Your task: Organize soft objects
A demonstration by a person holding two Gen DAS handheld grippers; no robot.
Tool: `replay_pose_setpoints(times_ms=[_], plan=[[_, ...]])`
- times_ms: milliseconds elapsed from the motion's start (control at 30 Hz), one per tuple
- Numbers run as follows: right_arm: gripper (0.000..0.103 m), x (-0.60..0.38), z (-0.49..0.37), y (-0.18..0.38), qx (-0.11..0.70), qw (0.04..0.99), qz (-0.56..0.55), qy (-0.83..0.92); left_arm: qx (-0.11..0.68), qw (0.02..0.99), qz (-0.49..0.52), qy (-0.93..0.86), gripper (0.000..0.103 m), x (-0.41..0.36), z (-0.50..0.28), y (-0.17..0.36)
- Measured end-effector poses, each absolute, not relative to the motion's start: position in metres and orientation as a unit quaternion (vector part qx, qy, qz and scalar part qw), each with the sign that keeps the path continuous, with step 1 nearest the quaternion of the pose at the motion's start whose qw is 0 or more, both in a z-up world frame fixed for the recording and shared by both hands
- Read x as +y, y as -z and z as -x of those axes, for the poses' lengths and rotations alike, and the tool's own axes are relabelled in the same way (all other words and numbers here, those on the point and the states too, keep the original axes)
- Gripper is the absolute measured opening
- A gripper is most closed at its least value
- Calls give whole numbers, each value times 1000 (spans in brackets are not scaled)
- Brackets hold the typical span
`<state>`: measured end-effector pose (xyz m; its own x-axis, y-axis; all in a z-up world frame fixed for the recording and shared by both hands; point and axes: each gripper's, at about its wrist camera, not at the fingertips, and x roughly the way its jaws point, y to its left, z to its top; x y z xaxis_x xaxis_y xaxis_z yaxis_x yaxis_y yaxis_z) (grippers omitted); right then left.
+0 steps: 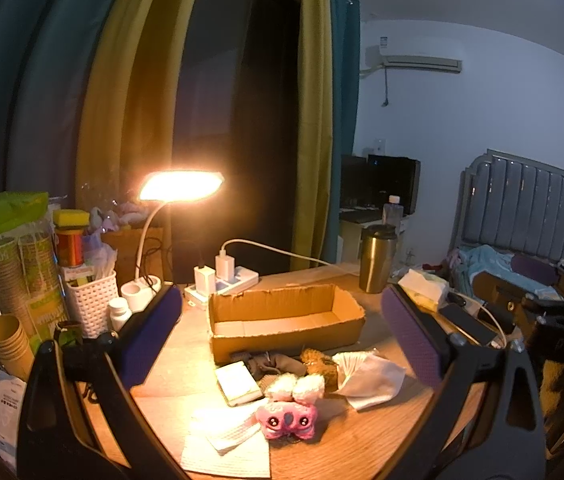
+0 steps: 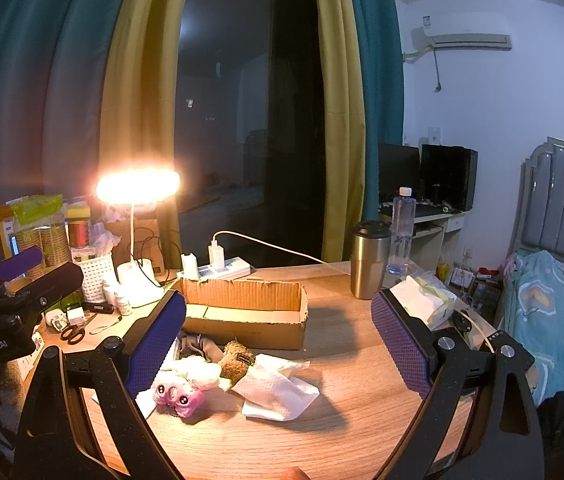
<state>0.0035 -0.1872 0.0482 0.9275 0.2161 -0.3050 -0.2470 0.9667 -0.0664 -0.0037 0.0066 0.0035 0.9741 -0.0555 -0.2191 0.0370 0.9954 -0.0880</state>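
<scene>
Setting: bedroom at night, teal and mustard curtains framing a dark window, a wall air conditioner [image 2: 466, 35] high on the right, a padded grey headboard [image 1: 521, 200] beyond.
Bench [image 2: 321, 432]: round-edged, pale wood grain, lit warm by a gooseneck desk lamp [image 1: 181, 186].
Cardboard box [image 1: 285, 322]: long, shallow, corrugated, torn rim, open top, nothing visible inside; stands mid-bench.
Soft objects: clustered on the bench just in front of the box.
Pink plush toy [image 1: 286, 422]: fuzzy, large glossy eyes, two white fluffy tufts on top; nearest the cameras.
Brown plush [image 2: 236, 362]: coarse curly pile with a small dark sewn label, its writing too small to read; touching the white tissue [image 2: 278, 388].
Grey cloth [image 1: 278, 364]: crumpled, against the box's front wall.
Left tongs [image 1: 282, 332]: released, purple ribbed pads spread wide, grasping nothing, above the cluster.
Right tongs [image 2: 278, 344]: likewise released and empty.
Writing: "GenRobot.AI" in white on the black left handle, seen from the right wrist.
Steel tumbler [image 2: 370, 264]: brushed metal, black lid, right of the box.
</scene>
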Motion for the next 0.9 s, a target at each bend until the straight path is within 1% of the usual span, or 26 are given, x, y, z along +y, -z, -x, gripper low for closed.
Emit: replay_pose_setpoints(times_ms=[567,900], plan=[[96,-186,-2,-49,150,980,54,-120,110,993,45,23,100,8,5,-4],[96,-185,-12,-35,168,977,57,-120,131,990,48,17,100,13,-3,11]])
